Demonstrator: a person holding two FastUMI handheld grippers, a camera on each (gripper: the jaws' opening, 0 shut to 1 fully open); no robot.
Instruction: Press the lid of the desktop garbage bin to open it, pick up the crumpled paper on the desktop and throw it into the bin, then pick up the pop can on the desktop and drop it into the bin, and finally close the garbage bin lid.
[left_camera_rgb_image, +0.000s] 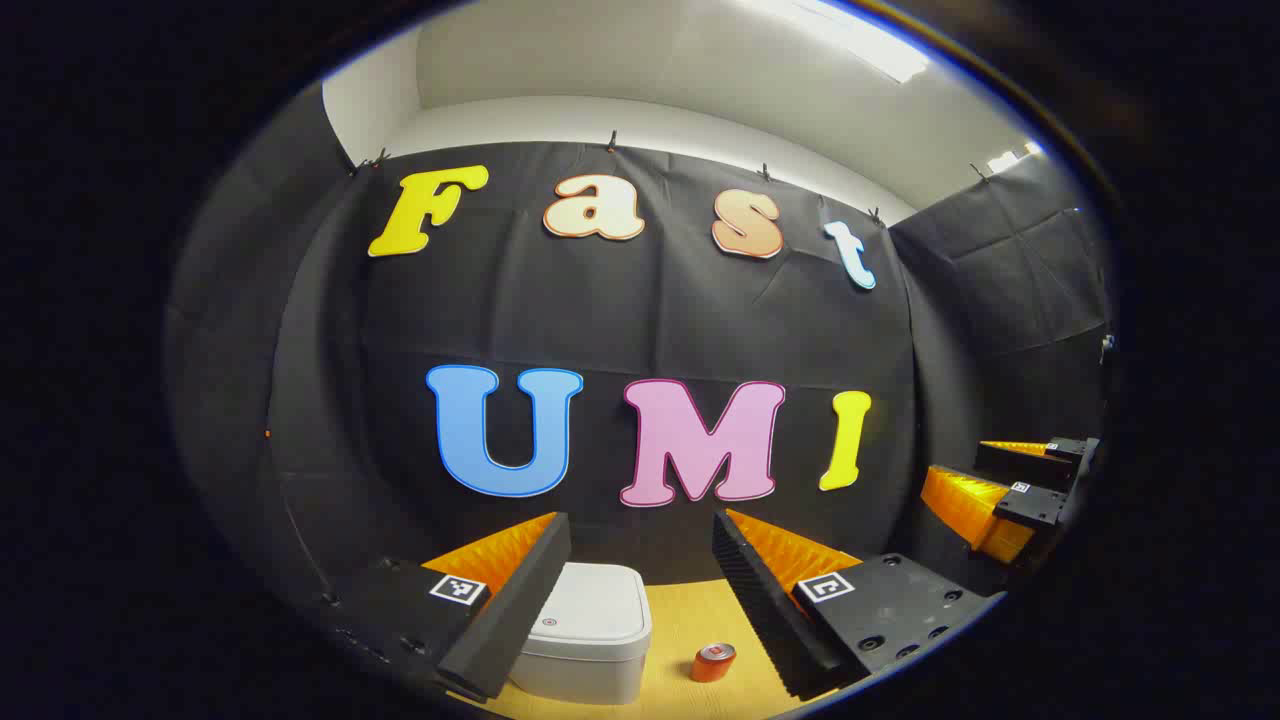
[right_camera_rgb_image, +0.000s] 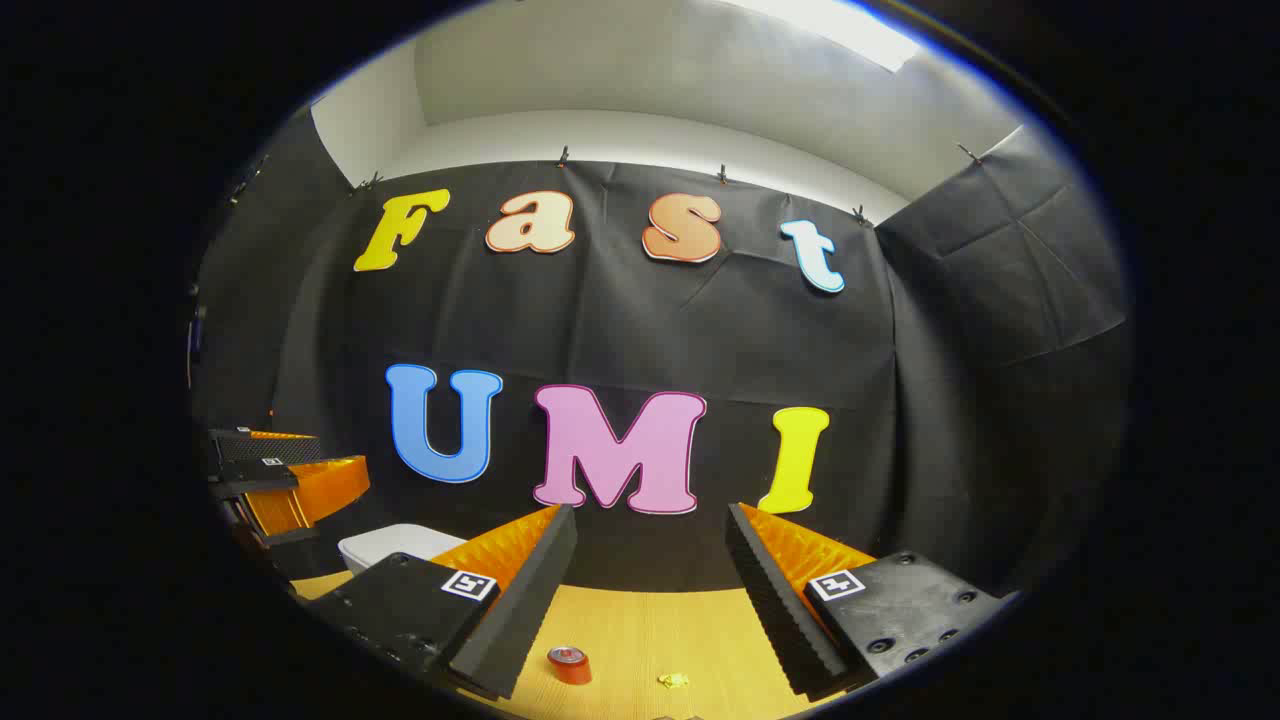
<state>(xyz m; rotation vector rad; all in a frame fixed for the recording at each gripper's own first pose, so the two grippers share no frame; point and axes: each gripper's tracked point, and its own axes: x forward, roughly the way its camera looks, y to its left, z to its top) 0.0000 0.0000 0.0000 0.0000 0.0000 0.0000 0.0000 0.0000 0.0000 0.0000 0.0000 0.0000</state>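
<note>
Nothing is done yet: white plastic bin (left_camera_rgb_image: 585, 630) lid closed, red pop can (left_camera_rgb_image: 714, 662) and yellowish crumpled paper (right_camera_rgb_image: 673, 681) lie low in frame on the wooden desk (right_camera_rgb_image: 650, 630), both grippers (left_camera_rgb_image: 640, 600) (right_camera_rgb_image: 650, 600) released.

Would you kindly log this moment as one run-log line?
stage: start | bin lid: closed | pop can: on desktop | crumpled paper: on desktop | left gripper: open, empty | right gripper: open, empty

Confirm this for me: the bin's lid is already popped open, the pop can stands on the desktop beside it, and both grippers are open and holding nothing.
Not quite: the lid of the bin is closed, lying flat, as the left gripper view shows. The rest holds: the pop can stands on the desktop beside the bin, and the left gripper and right gripper are open, holding nothing.
</note>
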